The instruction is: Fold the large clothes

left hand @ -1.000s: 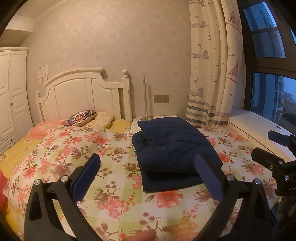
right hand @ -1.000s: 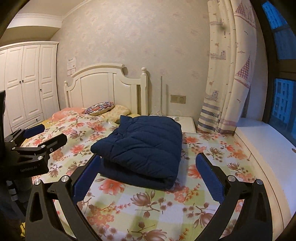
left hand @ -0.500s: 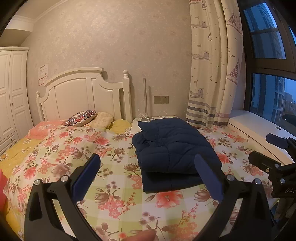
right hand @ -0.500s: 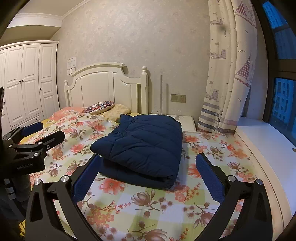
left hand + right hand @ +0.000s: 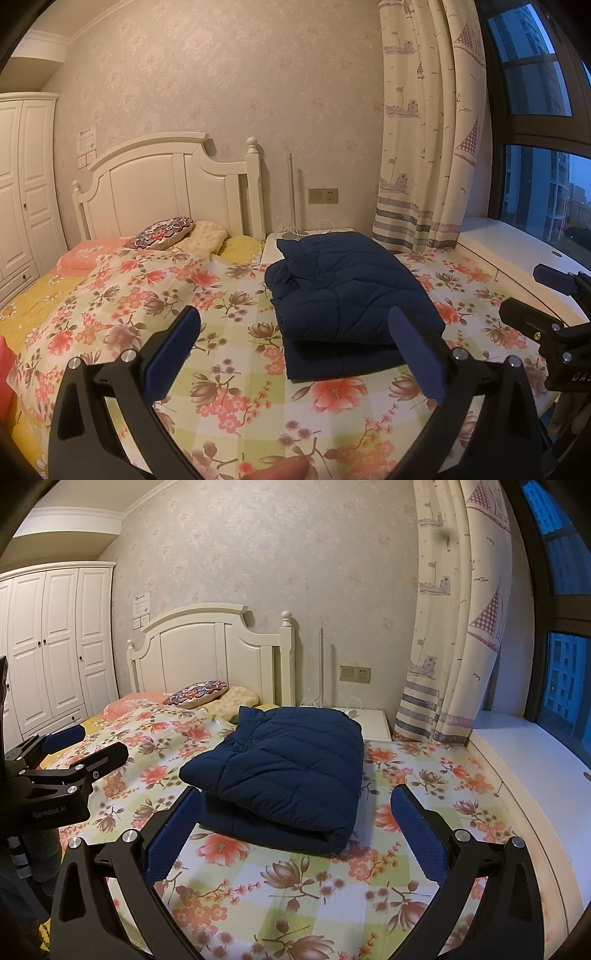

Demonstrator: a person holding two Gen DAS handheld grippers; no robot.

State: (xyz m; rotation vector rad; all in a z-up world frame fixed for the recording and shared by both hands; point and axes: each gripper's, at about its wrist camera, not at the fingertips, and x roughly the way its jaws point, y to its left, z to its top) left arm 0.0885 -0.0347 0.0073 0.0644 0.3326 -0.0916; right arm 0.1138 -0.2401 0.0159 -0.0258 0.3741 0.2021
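Left wrist view: the left gripper [image 5: 295, 343] hovers above the floral bedspread [image 5: 147, 295], jaws spread wide, nothing between the blue pads [image 5: 173, 347]. The folded navy down jacket [image 5: 347, 291] lies flat on the bedspread, right of centre, ahead of the gripper and not touching it; its near edge sits partly behind the right-hand pad. The right gripper [image 5: 546, 291] shows at the frame's right edge, beside the jacket, w/ both fingers visibly apart. A fingertip [image 5: 284, 470] shows at the bottom edge. Headboard [image 5: 170, 184] and patterned cushion [image 5: 162, 232] are at the far end; sailboat curtain [image 5: 424, 147] hangs by the window. Right wrist view: the right gripper [image 5: 295, 823] is also wide apart and empty (pads clear of the fabric). The jacket [image 5: 288, 764] lies centred just ahead of it, folded in layers, fold edge nearest the camera. The left gripper [image 5: 79, 746] is at frame left, over the bedspread [image 5: 295, 886]; wardrobe [image 5: 48, 642] behind.
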